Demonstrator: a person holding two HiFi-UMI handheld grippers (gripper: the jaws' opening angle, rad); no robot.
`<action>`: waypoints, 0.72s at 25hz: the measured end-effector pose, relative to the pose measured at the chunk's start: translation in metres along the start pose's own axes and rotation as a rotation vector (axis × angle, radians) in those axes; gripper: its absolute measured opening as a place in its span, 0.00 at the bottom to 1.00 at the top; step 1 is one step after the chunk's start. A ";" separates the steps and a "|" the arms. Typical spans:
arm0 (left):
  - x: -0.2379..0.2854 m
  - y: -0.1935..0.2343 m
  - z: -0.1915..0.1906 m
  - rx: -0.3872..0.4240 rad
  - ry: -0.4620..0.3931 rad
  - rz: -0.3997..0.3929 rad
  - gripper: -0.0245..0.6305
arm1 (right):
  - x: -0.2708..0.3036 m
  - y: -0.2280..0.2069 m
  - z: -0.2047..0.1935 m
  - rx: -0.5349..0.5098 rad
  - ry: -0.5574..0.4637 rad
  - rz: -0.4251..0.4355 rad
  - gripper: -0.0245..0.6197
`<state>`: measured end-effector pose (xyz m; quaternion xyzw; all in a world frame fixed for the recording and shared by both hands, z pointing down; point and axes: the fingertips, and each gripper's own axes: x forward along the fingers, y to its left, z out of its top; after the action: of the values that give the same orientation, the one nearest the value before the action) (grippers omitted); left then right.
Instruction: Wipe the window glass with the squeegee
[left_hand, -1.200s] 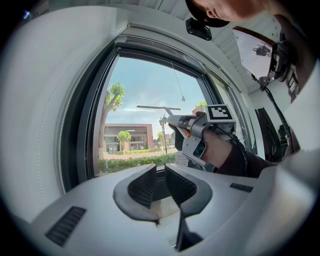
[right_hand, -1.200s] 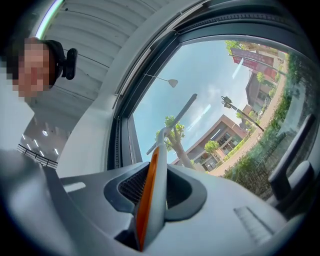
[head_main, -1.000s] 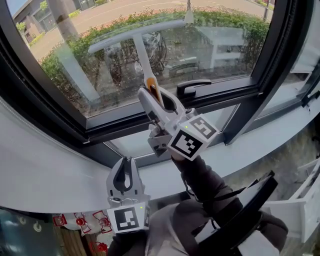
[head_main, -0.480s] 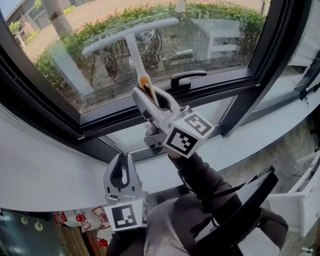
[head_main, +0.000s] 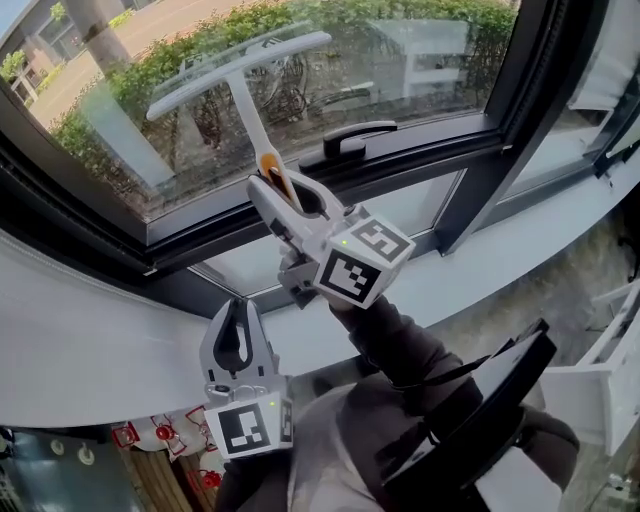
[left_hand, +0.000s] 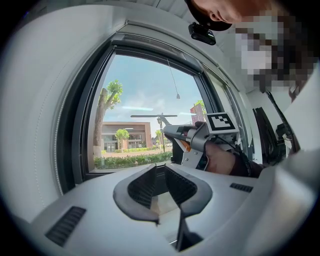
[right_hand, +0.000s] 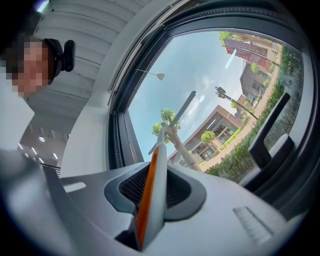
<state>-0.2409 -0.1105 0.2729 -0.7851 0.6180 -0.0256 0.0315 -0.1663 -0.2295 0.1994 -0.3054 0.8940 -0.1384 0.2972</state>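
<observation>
My right gripper (head_main: 283, 195) has its jaws pinched on the orange-striped handle end of the squeegee (head_main: 243, 100). The T-shaped blade sits up at the window glass (head_main: 420, 60), above the latch handle (head_main: 358, 135). I judge the tool light and stiff, but the slim, smooth handle could twist between the jaws under pressure, so this low hold on the grip suits it. My left gripper (head_main: 238, 312) hangs by the sill (head_main: 80, 340), jaws slightly apart and empty.
</observation>
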 end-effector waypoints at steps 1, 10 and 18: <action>-0.001 -0.001 0.000 0.001 0.000 0.000 0.12 | -0.002 0.000 -0.002 0.003 0.003 -0.002 0.15; 0.006 -0.010 0.001 0.021 -0.003 -0.009 0.12 | -0.008 -0.010 -0.011 0.004 0.025 -0.002 0.15; 0.004 -0.011 -0.007 0.019 0.019 -0.023 0.12 | -0.016 -0.015 -0.029 0.013 0.057 -0.024 0.15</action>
<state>-0.2294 -0.1119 0.2804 -0.7917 0.6087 -0.0395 0.0328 -0.1669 -0.2296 0.2354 -0.3101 0.8975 -0.1562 0.2718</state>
